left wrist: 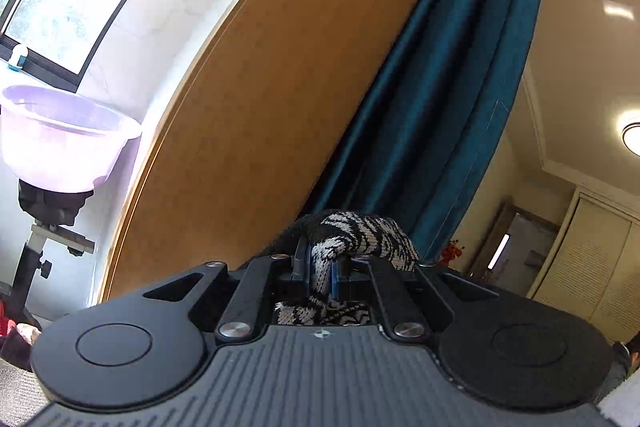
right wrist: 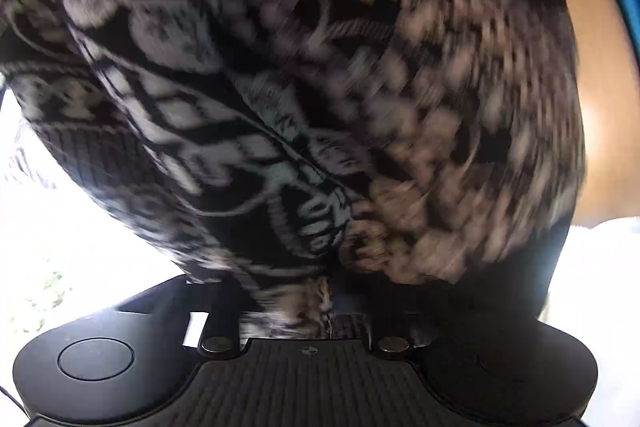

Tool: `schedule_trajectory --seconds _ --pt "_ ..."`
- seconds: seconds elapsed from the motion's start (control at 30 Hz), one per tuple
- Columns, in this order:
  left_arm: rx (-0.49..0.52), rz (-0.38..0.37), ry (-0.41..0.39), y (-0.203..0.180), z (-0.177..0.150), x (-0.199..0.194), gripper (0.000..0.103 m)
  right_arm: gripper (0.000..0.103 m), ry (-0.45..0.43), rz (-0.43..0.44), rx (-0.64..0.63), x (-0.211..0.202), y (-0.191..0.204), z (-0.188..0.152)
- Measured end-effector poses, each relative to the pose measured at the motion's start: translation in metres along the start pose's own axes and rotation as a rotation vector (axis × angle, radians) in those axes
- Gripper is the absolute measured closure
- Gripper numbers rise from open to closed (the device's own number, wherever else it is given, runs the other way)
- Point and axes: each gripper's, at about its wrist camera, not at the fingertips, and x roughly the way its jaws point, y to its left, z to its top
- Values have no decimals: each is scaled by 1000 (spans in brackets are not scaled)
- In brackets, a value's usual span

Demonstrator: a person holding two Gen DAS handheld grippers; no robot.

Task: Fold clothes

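Knitted black-and-cream fabric is what both cameras give me, and I read it as one patterned sweater held up between my two hands. On the left wrist view the left tongs are clamped on a bunched edge of it, the cloth pinched between the blue pads and humped over their tips at twelve o'clock. Behind it I see only an ochre wall panel, a teal curtain at one o'clock and a lilac basin at nine o'clock, so that hand points out level with the garment lifted clear of any surface.

On the right wrist view the sweater fills nearly everything and is smeared by motion. A fold runs down into the right tongs at six o'clock; their jaws look drawn close around it, but blur keeps me from telling whether they press.

My judgement: the garment is hoisted by two points to hang open and straighten before being laid down for folding.
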Motion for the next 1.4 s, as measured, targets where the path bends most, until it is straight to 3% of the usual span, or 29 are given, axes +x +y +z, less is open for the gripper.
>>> schedule_trajectory --seconds 0.13,0.33,0.43,0.53,0.63,0.8,0.93,1.07,1.23,1.4 --pt "8 -49 -69 -6 10 -1 94 90 -219 -98 -11 -58 8 28" --pt "1 -174 -90 -18 13 18 94 90 -553 -223 -92 -154 36 60" --pt "-31 -216 -77 -15 8 34 94 90 -666 -242 -122 -185 52 64" --pt "-87 -196 -35 -1 -4 52 94 90 -687 -280 -161 -193 60 63" --pt "-113 -98 36 21 -27 72 93 90 -645 -302 -136 -185 55 57" --pt "-95 137 182 54 -79 91 93 90 -510 -296 -80 -144 38 40" --pt "-117 331 327 87 -119 99 93 90 -382 -274 -82 -91 23 24" --pt "-159 512 487 122 -160 109 93 90 -179 -318 -58 -16 -10 -6" --pt "-223 583 629 143 -210 101 93 90 37 -423 -23 58 -46 -54" --pt "-241 595 645 144 -217 97 93 90 114 -446 -30 80 -46 -79"
